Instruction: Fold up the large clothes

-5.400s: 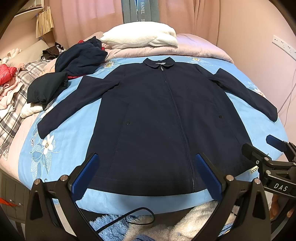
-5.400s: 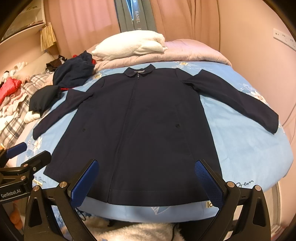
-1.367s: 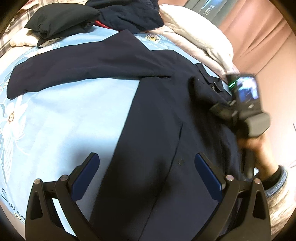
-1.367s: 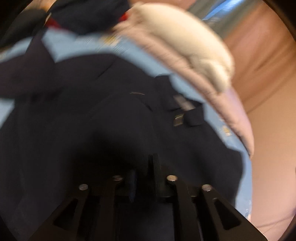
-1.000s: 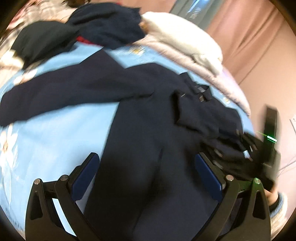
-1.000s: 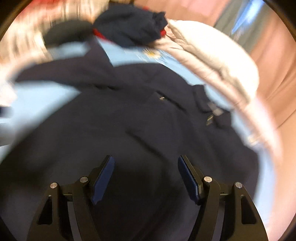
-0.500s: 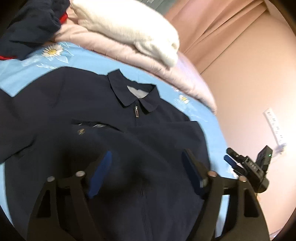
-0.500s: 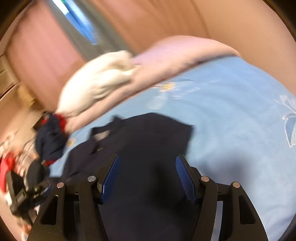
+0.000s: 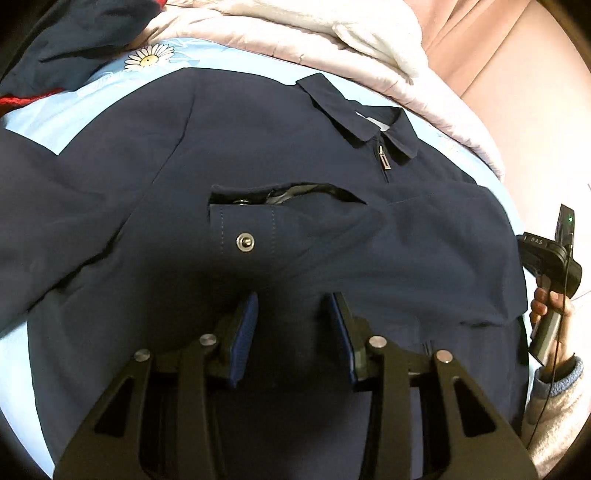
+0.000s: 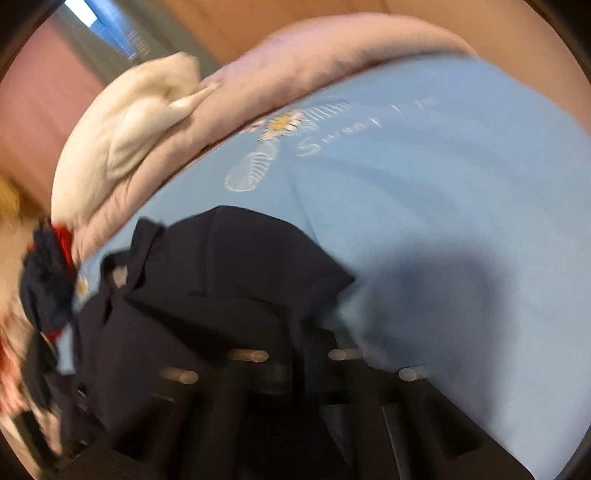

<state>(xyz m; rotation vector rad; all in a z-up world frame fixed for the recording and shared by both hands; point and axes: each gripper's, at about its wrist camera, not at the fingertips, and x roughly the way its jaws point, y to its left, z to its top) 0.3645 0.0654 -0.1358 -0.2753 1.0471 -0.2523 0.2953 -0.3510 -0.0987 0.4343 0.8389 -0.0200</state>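
Note:
A navy zip jacket [image 9: 258, 147] lies face up on the light blue sheet [image 10: 443, 221], its collar [image 9: 354, 122] toward the pillows. One sleeve is folded across the chest, and its cuff with a metal snap [image 9: 245, 242] lies just beyond my left gripper [image 9: 293, 328]. The left jaws are closing, still apart, with sleeve fabric under and between them. In the blurred right wrist view my right gripper [image 10: 295, 354] is shut, with dark cloth bunched at its tips on the jacket's right edge [image 10: 325, 280]. A hand [image 9: 550, 306] holds that gripper at the jacket's right side.
A white fluffy blanket [image 9: 332, 22] lies on a pink quilt [image 9: 424, 99] behind the collar. A pile of dark clothes with red trim [image 9: 74, 40] sits at the far left. A pink wall [image 9: 535, 92] runs close along the right side of the bed.
My left gripper has come down closer over the folded sleeve and its jaws have narrowed. My right gripper has gone from open to shut at the jacket's right edge.

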